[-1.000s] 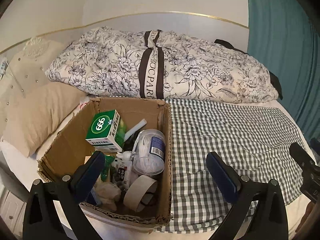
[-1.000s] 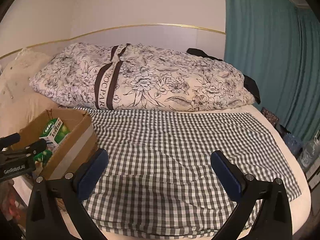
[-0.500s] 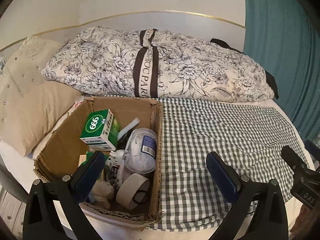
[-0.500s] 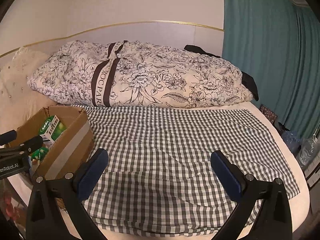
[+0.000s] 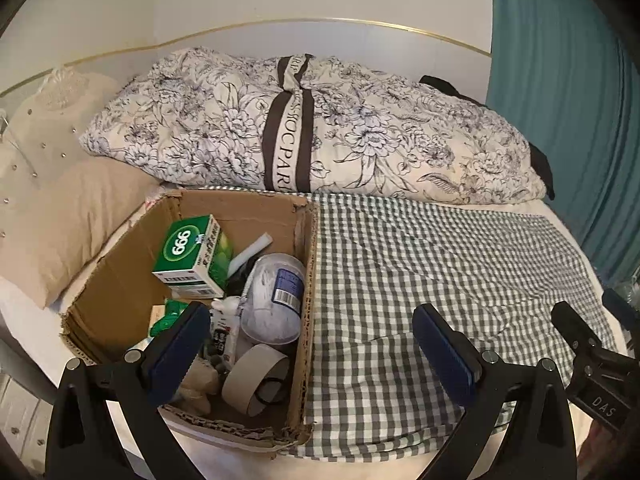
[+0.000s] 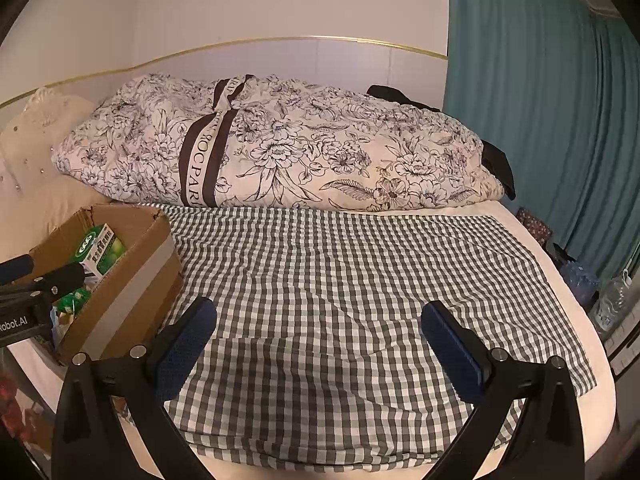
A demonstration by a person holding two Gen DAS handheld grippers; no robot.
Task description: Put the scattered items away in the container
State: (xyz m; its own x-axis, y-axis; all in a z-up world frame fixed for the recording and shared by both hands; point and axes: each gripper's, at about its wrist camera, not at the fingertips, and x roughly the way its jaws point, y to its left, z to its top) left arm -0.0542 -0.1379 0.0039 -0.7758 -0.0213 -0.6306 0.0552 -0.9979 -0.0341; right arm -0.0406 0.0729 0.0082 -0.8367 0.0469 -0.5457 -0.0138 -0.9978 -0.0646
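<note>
Here the cardboard box (image 5: 120,280) crowds its contents: a green carton (image 5: 188,256) on top, a clear tub (image 5: 274,304) and a tape roll (image 5: 252,376) nearer the front, while smaller things beneath them are too jumbled to name. The left gripper (image 5: 308,344) hangs over the box's front right corner, jaws wide apart and holding nothing. The right gripper (image 6: 316,344), equally spread and bare, hovers right of the box over the checked cloth (image 6: 340,272). Behind the box lies a floral duvet (image 5: 320,128); far right, a teal curtain (image 6: 540,100).
</note>
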